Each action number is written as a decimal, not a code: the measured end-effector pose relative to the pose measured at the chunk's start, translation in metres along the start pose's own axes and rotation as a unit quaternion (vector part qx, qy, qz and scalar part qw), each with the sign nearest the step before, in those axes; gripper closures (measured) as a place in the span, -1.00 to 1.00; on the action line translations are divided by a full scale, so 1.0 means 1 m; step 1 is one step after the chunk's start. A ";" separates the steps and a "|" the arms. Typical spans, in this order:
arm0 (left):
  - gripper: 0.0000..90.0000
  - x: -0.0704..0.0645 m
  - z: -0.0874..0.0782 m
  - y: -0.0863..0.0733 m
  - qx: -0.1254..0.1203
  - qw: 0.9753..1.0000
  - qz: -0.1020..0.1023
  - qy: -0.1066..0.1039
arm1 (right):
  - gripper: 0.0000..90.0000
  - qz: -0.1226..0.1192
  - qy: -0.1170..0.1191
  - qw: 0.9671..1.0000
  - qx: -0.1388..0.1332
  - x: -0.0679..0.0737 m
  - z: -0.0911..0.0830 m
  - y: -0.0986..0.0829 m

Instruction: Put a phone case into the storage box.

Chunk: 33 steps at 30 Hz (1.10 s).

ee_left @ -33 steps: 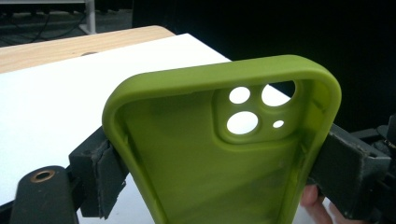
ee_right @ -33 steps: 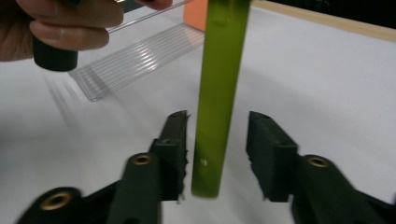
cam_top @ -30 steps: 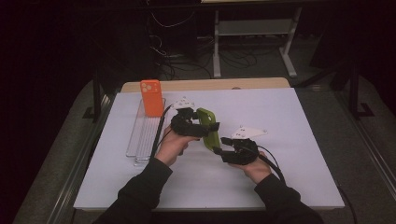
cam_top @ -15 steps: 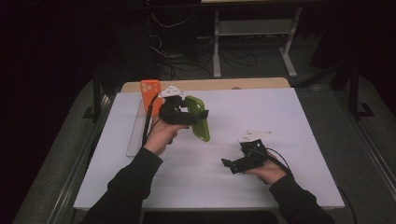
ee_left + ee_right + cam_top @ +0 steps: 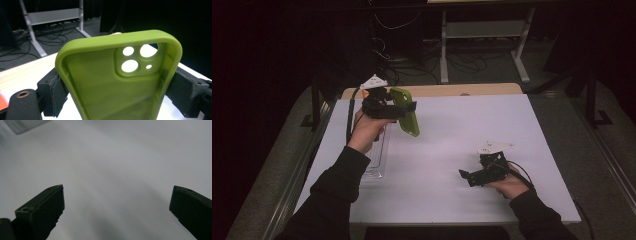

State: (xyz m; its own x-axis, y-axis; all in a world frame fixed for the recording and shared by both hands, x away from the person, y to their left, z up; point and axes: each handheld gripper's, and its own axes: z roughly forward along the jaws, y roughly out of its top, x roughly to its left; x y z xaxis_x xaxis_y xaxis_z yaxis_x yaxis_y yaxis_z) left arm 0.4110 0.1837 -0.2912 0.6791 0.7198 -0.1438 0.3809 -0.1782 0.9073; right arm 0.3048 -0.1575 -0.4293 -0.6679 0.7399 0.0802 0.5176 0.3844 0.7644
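Note:
A lime-green phone case [image 5: 408, 116] is held up in the air over the table's back left. My left gripper [image 5: 404, 108] is shut on it, one jaw pressing each long side. In the left gripper view the green phone case [image 5: 117, 82] stands upright with its hollow inside toward the camera and its camera cut-outs at the top right, clamped by my left gripper [image 5: 120, 95]. My right gripper [image 5: 466, 176] rests low over the white table [image 5: 512, 125] at the front right. In the right gripper view my right gripper [image 5: 117, 192] is open, with bare table between its jaws.
A clear plastic tray [image 5: 379, 152] lies on the table's left side, under the left forearm. A wooden edge [image 5: 452, 90] runs along the back of the table. A bit of something orange [image 5: 2, 102] shows beside the left gripper. Metal frames and cables stand on the floor behind.
The left gripper has lifted the green case up and back to the left. The right gripper, earlier close to the case, has drawn away to the front right and stands open.

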 end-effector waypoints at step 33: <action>-0.70 0.060 -0.026 0.022 0.010 0.981 -0.018 0.195 | -1.00 -0.008 0.003 1.000 -0.014 -0.009 -0.024 -0.029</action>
State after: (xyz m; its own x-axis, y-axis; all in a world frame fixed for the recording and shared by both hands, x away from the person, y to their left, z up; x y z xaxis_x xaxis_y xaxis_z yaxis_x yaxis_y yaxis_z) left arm 0.4441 0.2407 -0.2698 0.3748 0.9270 -0.0106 0.4149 -0.1575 0.8961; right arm 0.2824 -0.1885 -0.4370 -0.6795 0.7301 0.0725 0.4915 0.3796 0.7838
